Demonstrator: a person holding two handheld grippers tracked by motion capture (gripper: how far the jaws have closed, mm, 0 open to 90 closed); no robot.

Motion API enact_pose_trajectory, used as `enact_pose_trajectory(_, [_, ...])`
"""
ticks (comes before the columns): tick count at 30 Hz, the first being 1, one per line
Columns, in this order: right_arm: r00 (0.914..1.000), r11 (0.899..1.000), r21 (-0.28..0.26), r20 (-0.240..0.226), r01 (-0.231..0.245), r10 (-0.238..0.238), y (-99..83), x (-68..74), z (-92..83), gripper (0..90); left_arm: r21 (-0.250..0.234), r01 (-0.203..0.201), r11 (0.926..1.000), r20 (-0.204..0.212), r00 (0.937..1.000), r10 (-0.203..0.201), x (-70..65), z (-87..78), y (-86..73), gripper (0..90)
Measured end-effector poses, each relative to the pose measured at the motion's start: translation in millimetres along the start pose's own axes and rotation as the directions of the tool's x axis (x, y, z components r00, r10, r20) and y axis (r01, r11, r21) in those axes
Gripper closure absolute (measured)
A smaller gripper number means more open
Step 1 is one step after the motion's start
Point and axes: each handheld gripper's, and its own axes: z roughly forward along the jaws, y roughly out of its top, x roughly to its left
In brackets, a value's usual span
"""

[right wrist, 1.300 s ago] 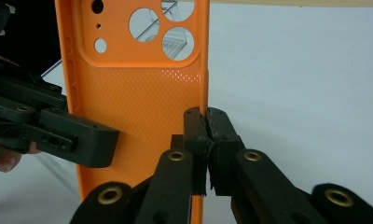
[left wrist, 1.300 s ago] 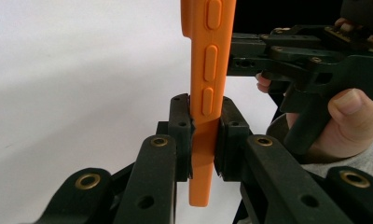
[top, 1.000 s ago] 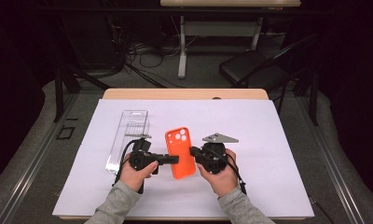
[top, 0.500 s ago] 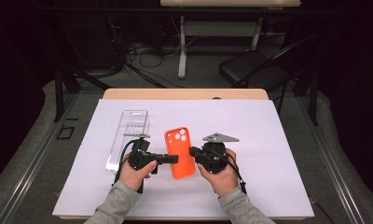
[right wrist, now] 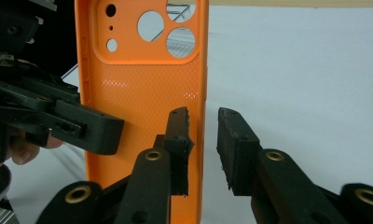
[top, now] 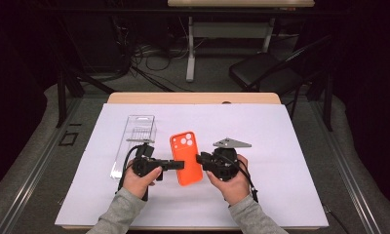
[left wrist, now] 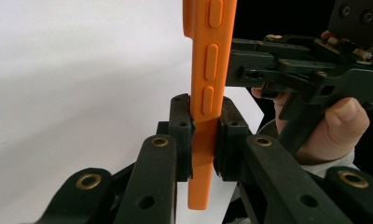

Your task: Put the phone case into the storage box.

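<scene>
Fingers of left gripper (left wrist: 203,135) are clamped on the orange phone case (top: 185,157), held at frame centre above the worktop (top: 290,146). Right gripper (right wrist: 203,140) fingers have just been parted, straddling the case edge unpressed. Handover judged underway; right withdrawal is needed next.

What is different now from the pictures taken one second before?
The right gripper has just been opening its jaws; the edge of the orange silicone phone case stands between them, one pad clearly apart. The left gripper stays shut on the case. Both hands and the clear plastic box kept their places.
</scene>
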Motion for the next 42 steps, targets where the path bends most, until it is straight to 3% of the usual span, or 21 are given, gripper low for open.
enact_pose_trajectory(9, [0.9994,0.999,0.028,-0.022,0.028,-0.027,5.1,-2.6,-1.6,59.2,-0.011,-0.018,0.9998,-0.026,0.9995,0.018,1.9,-6.6,1.3,80.1])
enact_pose_trajectory(14, [0.9976,0.997,0.038,-0.012,0.069,-0.069,6.1,-2.2,-0.2,50.3,-0.015,-0.025,0.9996,-0.035,0.9991,0.025,2.8,-10.5,2.4,80.1])
enact_pose_trajectory(19, [0.9957,0.996,0.027,-0.036,0.086,-0.085,7.8,-3.4,-2.1,50.3,-0.024,-0.039,0.9990,-0.046,0.9982,0.037,4.5,-15.3,3.4,80.1])
enact_pose_trajectory(22, [0.9950,0.997,0.043,-0.081,0.062,-0.058,8.2,-5.0,-2.2,50.7,-0.029,-0.044,0.9986,-0.049,0.9979,0.043,5.1,-17.9,4.2,80.1])
enact_pose_trajectory(29, [0.9901,0.991,0.031,-0.060,0.129,-0.127,8.4,-5.0,-3.3,56.4,-0.033,-0.062,0.9976,-0.060,0.9964,0.060,6.5,-22.9,5.4,80.1])
enact_pose_trajectory(33, [0.9895,0.991,0.022,-0.055,0.135,-0.134,9.3,-7.9,-4.3,57.9,-0.035,-0.073,0.9967,-0.060,0.9957,0.071,7.2,-25.2,6.2,80.1])
enact_pose_trajectory(36, [0.9901,0.992,0.029,-0.076,0.120,-0.118,10.0,-9.6,-5.8,59.7,-0.037,-0.078,0.9963,-0.062,0.9952,0.076,7.3,-26.5,6.4,80.1])
enact_pose_trajectory(42, [0.9864,0.989,-0.006,-0.068,0.149,-0.149,10.8,-11.1,-8.8,52.3,-0.037,-0.094,0.9949,-0.065,0.9937,0.092,7.5,-29.4,6.8,80.1])
